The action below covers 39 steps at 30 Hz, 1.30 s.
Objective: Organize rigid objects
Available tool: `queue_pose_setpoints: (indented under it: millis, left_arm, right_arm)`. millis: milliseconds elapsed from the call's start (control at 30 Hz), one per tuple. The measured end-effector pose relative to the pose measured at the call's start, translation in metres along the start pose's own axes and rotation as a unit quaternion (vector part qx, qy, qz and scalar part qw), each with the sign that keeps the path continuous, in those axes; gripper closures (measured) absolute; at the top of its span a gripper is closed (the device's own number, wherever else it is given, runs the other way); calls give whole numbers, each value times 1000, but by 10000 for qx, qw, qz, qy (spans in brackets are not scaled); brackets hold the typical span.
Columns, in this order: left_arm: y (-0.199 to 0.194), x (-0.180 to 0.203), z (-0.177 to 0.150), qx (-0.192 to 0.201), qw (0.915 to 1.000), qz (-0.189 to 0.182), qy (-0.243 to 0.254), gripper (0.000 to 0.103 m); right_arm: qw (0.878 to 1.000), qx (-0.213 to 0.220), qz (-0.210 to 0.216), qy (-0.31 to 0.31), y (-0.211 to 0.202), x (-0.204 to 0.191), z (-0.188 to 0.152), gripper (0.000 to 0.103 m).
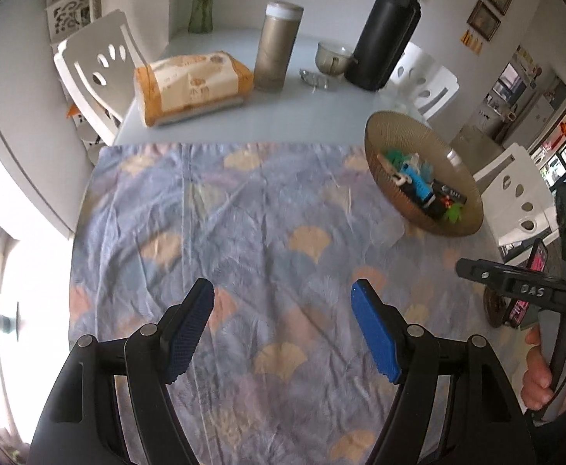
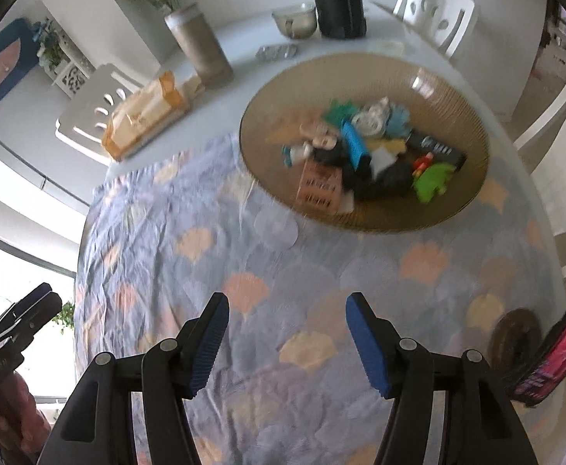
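Dining room, white chairs round a pale table; near half covered by a blue-lilac cloth with fan-shaped prints, nothing loose lying on it in either view.

All the rigid bits sit in the brown ribbed glass bowl: blue block, green pieces, orange crate-like toy, black parts, piled together. Right-wrist view is motion-blurred, so individual pieces are hard to tell apart.

Right gripper: fingers apart, nothing between the pads. Bowl lies ahead of them and slightly right of the centre line, near rim beyond the fingertips, not touching.

Left gripper: fingers also spread wide, empty. From here the bowl is far ahead and well off to the right, past the right pad's line. Only bare cloth straight ahead.

Judgement: right hand is the nearer one and better aligned for any move at the bowl. The blue block's long axis runs roughly fore-aft, tilted a bit left, so the pads would close across its short side without much wrist roll. Pile looks complete, so the task is probably near done.

Further back, not in play: black flask, tan canister, orange-white packet, cup.
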<state>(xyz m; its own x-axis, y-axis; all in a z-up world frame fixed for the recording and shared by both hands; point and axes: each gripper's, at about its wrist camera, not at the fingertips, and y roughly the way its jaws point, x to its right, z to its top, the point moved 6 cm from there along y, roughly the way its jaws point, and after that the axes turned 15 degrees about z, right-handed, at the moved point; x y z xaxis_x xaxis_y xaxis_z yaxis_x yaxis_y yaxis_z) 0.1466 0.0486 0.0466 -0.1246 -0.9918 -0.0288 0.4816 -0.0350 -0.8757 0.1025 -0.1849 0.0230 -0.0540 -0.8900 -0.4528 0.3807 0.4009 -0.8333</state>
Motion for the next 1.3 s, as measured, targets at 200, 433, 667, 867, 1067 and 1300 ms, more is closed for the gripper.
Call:
queue_pose_setpoints:
  millis: [200, 433, 667, 867, 1067, 1300]
  left_arm:
    - [18, 11, 0, -177, 9996, -16, 196, 31]
    - [48, 19, 8, -431, 9985, -132, 309, 31]
    - [75, 32, 11, -622, 9962, -86, 600, 31]
    - [87, 40, 6, -773, 9941, -84, 750, 31]
    - [88, 41, 6, -802, 9935, -41, 807, 31]
    - [84, 48, 9, -703, 9933, -32, 917, 31]
  right_arm:
    - [9993, -226, -119, 259, 31, 10, -4, 42]
    - [9991, -182, -375, 80, 55, 12, 11, 42]
    - [9981, -214, -562, -145, 88, 11, 29, 42]
    - [9967, -243, -737, -243, 117, 10, 43, 42]
    - [9959, -143, -837, -309, 128, 9, 53, 58]
    - [9969, -282, -641, -344, 124, 7, 43, 65]
